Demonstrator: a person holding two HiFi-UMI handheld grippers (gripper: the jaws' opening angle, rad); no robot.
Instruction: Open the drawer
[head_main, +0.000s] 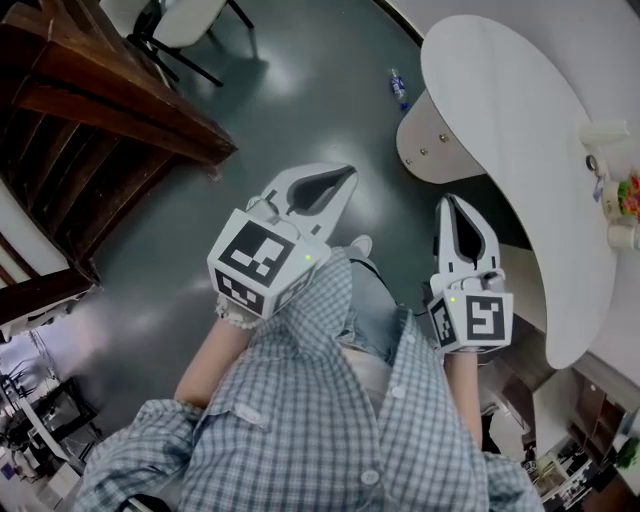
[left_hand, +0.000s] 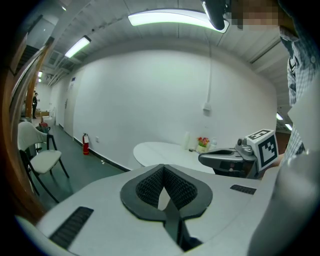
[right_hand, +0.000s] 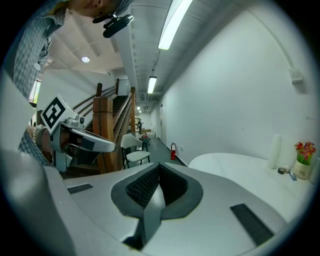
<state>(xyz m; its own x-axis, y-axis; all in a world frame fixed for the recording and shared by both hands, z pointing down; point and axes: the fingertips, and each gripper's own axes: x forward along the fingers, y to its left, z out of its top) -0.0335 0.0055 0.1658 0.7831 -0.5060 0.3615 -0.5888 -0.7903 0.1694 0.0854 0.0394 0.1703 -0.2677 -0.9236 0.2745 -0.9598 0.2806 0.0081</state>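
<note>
The smooth dark grey-green floor (head_main: 320, 120) reflects the light. A white table with a rounded top (head_main: 500, 130) stands near a plain white wall (left_hand: 150, 100). A brown wooden staircase (head_main: 90, 110) rises at the other side, with a white chair on black legs (left_hand: 42, 162) near it. A long bright ceiling lamp (left_hand: 167, 19) shines above. A small red fire extinguisher (left_hand: 85, 143) stands on the floor by the wall.

Pretty sure this is an office or lab lobby, not a home: long strip lights (left_hand: 165, 19) overhead, plain white walls (left_hand: 150, 100), a fire extinguisher (left_hand: 85, 144) by the wall, grey-green floor (head_main: 300, 110), a curved white table (head_main: 500, 120) and a wooden staircase (head_main: 100, 110).
</note>
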